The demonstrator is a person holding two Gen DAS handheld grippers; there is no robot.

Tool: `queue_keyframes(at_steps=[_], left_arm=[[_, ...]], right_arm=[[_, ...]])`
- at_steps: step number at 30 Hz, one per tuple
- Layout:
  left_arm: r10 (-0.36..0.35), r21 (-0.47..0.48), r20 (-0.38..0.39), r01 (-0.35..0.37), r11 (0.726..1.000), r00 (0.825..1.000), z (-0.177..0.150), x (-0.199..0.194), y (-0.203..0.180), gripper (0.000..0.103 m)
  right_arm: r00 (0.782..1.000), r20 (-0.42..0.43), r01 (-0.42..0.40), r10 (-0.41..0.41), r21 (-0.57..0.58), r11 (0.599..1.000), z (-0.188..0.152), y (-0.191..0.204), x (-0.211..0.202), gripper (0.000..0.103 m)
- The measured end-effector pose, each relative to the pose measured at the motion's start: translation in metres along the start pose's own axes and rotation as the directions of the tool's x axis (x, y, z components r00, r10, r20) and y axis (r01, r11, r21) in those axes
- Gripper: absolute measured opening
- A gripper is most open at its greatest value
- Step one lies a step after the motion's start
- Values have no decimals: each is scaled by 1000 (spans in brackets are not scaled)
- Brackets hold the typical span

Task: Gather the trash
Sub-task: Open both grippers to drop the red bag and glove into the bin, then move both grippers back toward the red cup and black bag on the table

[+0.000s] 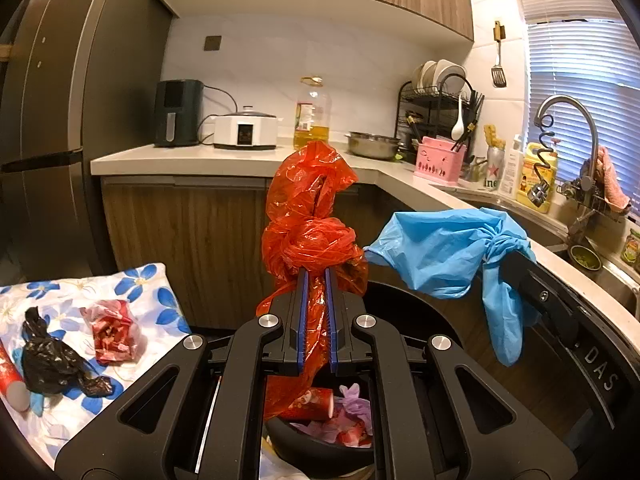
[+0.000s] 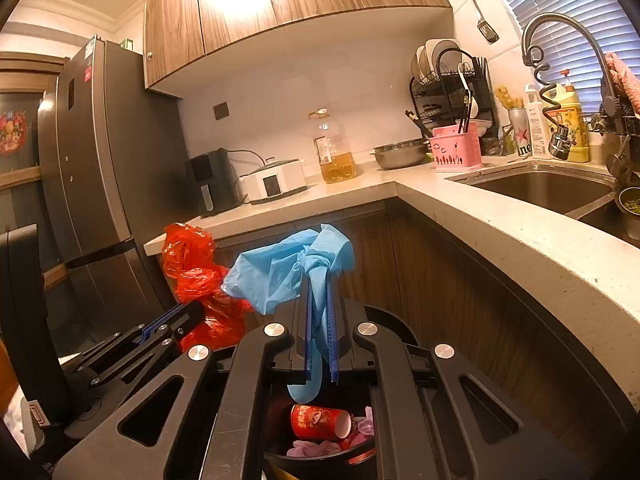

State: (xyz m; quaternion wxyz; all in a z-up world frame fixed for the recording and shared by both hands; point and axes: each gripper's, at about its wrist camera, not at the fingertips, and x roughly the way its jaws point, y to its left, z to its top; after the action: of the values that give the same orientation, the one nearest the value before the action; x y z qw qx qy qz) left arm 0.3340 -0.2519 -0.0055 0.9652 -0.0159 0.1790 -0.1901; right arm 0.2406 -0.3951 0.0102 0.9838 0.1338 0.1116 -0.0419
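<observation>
We hold the red bag (image 1: 310, 240) pinched in our left gripper (image 1: 316, 320) and the blue bag (image 2: 296, 272) clamped in the right gripper (image 2: 320, 340), both over the bin (image 2: 320, 460). Next we likely release them inside.

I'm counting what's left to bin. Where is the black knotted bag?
In the left wrist view, the black bag lies at lower left on the floral cloth, beside a red-and-clear bag.

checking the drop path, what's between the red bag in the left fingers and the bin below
Nothing: in the left wrist view the red bag trails straight down to the cup and other trash in the open bin.
</observation>
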Motion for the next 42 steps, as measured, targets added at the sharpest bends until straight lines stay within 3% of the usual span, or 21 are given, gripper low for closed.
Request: queue_keyframes(at_steps=[8, 11, 14, 16, 17, 22, 28, 34, 42], left_arm=[[-22, 18, -10, 22, 1000, 1000, -4, 11, -3, 9], [-22, 21, -21, 22, 1000, 1000, -6, 15, -3, 15], [-16, 13, -25, 17, 1000, 1000, -10, 17, 0, 29], [-11, 4, -25, 11, 1000, 1000, -11, 17, 2, 42], [-9, -4, -23, 9, 1000, 1000, -11, 16, 5, 44], [11, -32, -12, -12, 999, 1000, -12, 8, 14, 67], [72, -40, -9, -73, 997, 997, -22, -9, 23, 84], [125, -61, -5, -125, 990, 992, -32, -33, 36, 92], [224, -74, 19, -222, 972, 975, -46, -76, 55, 94]], right_arm=[[1000, -24, -3, 3, -3, 1000, -3, -2, 12, 11], [999, -32, 1, -1, -2, 1000, -4, -3, 15, 18], [1000, -31, 4, -4, 4, 1000, -4, -6, 16, 27], [1000, -29, 9, -9, 5, 1000, -5, -7, 15, 27], [999, -30, 12, -12, 5, 1000, -5, -8, 15, 28], [999, -29, 20, -20, 11, 1000, -8, -10, 10, 47], [1000, -21, 22, -21, 11, 1000, -13, -9, -2, 66], [1000, -17, 14, -14, 16, 1000, -18, -7, -17, 76], [1000, 6, 12, -12, 3, 1000, -22, 4, -39, 77]])
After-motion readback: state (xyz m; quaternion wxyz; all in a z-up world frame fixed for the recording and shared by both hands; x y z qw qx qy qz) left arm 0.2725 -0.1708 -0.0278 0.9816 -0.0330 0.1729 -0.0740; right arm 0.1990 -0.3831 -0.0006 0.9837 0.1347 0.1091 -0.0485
